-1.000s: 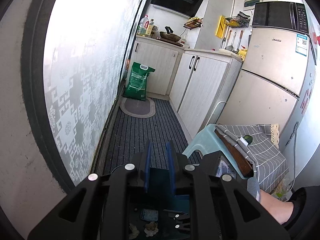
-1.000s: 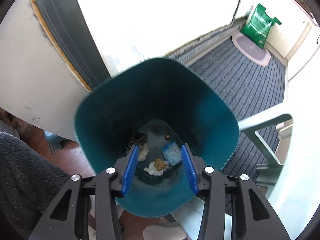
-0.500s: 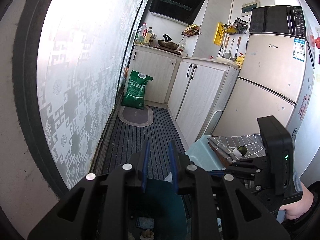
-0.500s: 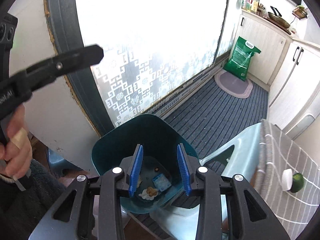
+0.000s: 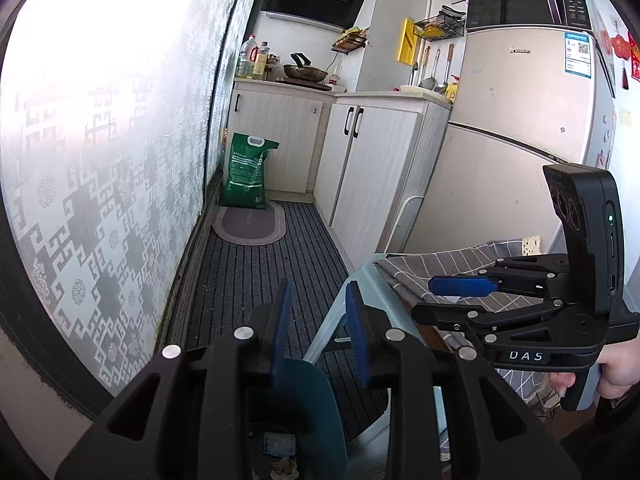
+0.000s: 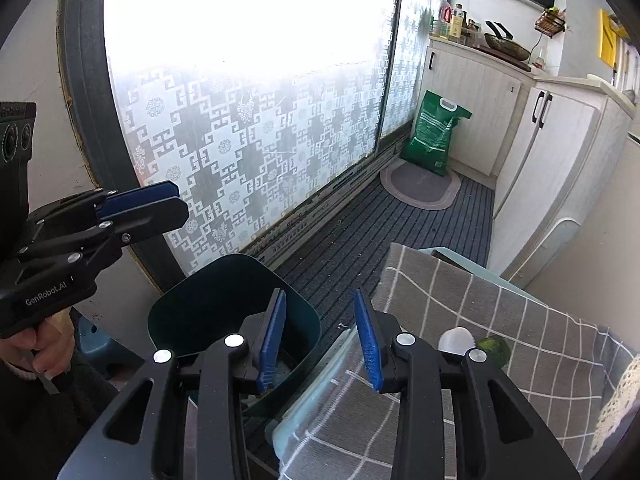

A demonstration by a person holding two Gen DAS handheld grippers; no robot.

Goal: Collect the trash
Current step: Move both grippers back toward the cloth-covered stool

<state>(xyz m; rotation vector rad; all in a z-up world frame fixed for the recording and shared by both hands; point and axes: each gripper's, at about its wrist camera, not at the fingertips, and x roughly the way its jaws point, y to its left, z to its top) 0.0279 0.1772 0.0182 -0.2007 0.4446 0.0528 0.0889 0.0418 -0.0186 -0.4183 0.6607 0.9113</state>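
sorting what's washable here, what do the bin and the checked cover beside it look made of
Bin: looks like moulded plastic, dark teal, smooth thin walls with a dull sheen. Checked cover: woven fabric, grey with white grid lines, matte; it creases and drapes over the stool edge.

Trash bin [image 6: 192, 312]: teal plastic, smooth, faintly glossy inside. Stool [image 5: 362, 280]: pale blue plastic, smooth. Checked cloth [image 6: 480, 312]: grey woven fabric, matt, lace trim at one edge. Floor mat [image 5: 256, 280]: dark ribbed textile, rough. Window film [image 6: 240, 152]: frosted, patterned, matt. Cabinet doors [image 5: 372, 168]: pale wood-grain laminate. Fridge [image 5: 520, 112]: cream painted metal, satin. Sack [image 6: 434, 136]: green, glossy plastic. Right gripper [image 6: 320, 340] and left gripper [image 5: 316, 328]: matt black plastic, blue ribbed pads, bright metal rivets.
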